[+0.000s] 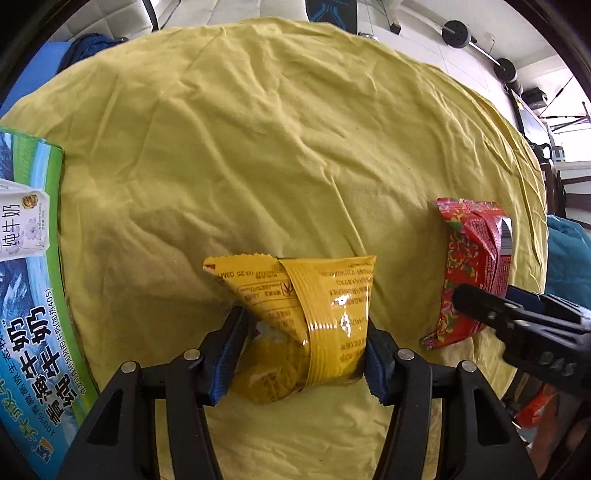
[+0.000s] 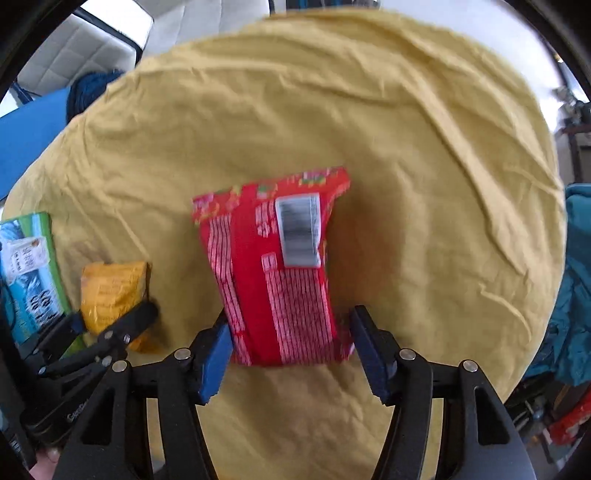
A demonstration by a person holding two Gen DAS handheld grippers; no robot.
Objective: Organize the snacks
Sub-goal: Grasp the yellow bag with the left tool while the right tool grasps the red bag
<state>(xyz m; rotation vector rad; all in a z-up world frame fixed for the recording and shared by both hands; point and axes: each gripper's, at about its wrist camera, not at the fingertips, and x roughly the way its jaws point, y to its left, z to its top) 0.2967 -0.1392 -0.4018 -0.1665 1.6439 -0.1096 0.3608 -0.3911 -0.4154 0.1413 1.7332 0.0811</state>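
Pinching the crumpled yellow snack packet [image 1: 306,325] between its blue pads, the left gripper [image 1: 301,354] sits nearest the left wrist lens, and the packet bulges against both pads. The right gripper [image 2: 288,350] straddles the lower end of the red snack packet [image 2: 277,266]; its left pad touches the wrapper, while a small gap shows at the right pad, so the jaws are partly spread and not clamped. That view is blurred.

Both packets lie on a wrinkled yellow cloth [image 1: 258,147] that covers the desk, the red one well to the right of the yellow one. At the left edge of the cloth stands a milk carton box [image 1: 29,295] printed in green, blue and white, just beside the left gripper in the right wrist view.

Beyond the far edge of the cloth, a blue bundle of fabric [image 1: 88,46] lies at the upper left next to white quilted upholstery [image 1: 107,22]. Past that, a white tiled floor [image 1: 413,29] carries a barbell [image 1: 476,48] at the upper right. Teal fabric [image 2: 576,280] hangs off the right side.
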